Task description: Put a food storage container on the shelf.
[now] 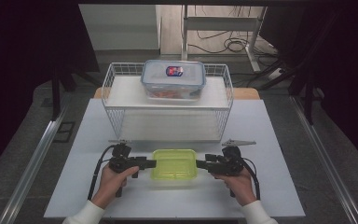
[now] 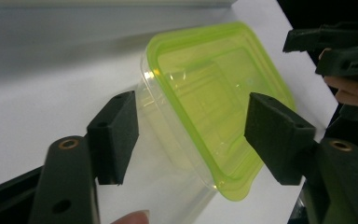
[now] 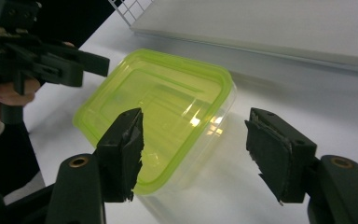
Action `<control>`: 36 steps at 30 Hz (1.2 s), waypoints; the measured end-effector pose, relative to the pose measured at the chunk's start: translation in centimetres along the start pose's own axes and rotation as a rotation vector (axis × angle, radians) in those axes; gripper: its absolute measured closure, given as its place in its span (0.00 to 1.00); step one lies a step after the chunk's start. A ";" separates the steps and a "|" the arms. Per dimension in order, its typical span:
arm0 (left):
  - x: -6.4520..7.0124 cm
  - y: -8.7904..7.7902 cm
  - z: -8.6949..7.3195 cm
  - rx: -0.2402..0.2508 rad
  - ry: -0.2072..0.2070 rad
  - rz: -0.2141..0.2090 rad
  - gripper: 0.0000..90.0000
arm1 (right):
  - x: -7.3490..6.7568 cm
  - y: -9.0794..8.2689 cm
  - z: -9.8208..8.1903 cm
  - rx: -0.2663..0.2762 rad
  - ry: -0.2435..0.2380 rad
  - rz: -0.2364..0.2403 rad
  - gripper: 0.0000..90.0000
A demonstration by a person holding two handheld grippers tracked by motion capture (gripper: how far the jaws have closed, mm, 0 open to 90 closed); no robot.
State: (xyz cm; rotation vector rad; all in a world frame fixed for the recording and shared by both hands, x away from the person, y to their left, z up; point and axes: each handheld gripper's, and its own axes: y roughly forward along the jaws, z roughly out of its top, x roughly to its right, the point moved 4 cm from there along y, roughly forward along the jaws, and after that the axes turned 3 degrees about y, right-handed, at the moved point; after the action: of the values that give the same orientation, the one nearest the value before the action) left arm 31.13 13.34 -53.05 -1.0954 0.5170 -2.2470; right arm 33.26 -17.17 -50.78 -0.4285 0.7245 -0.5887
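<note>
White table (image 1: 98,196) carries a wire basket (image 1: 116,100), and in front of it the green-lidded container (image 1: 174,164). The left gripper (image 1: 152,163) and right gripper (image 1: 199,163) flank its ends, jaws apart, nothing clamped. Next, likely: squeeze evenly, then lift.

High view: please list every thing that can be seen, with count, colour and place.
green-lidded container: 1, clear with lime lid, near table edge, between both tongs
wire rack: 1, white, behind it
lidded food box: 1, clear with blue-grey rim, on the rack's upper shelf
table: 1, white
cables: several, black, on the floor behind
left tongs: 1, black, at the container's left end, jaws apart, pads not pressing
right tongs: 1, black, at its right end, jaws apart
hands: 2, white sleeves, bottom edge
</note>
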 end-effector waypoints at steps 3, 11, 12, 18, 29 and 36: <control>-0.1 0.3 -0.1 0.004 -0.034 -0.037 0.42 | 0.1 0.4 0.0 -0.006 0.012 0.006 0.43; -0.7 1.1 -0.4 -0.009 -0.082 -0.055 0.51 | 0.5 1.6 -0.4 -0.042 0.038 0.012 0.50; -0.7 1.1 -0.4 -0.012 -0.080 -0.057 0.53 | 0.5 1.8 -0.4 -0.045 0.044 0.019 0.51; -0.7 1.4 -0.5 -0.018 -0.094 -0.088 0.61 | 0.7 2.5 -0.6 -0.063 0.098 0.040 0.57; -0.7 1.8 -0.7 -0.030 -0.077 -0.091 0.77 | 1.0 2.8 -1.0 -0.095 0.116 0.048 0.73; -0.4 1.5 -0.7 -0.012 -0.070 -0.098 0.80 | 1.1 2.2 -1.2 -0.066 0.169 0.095 0.81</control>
State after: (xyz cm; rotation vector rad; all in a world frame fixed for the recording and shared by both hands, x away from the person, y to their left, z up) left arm 31.23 12.54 -54.50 -1.2248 0.4574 -2.2826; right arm 33.86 -16.42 -53.30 -0.4067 0.9231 -0.5167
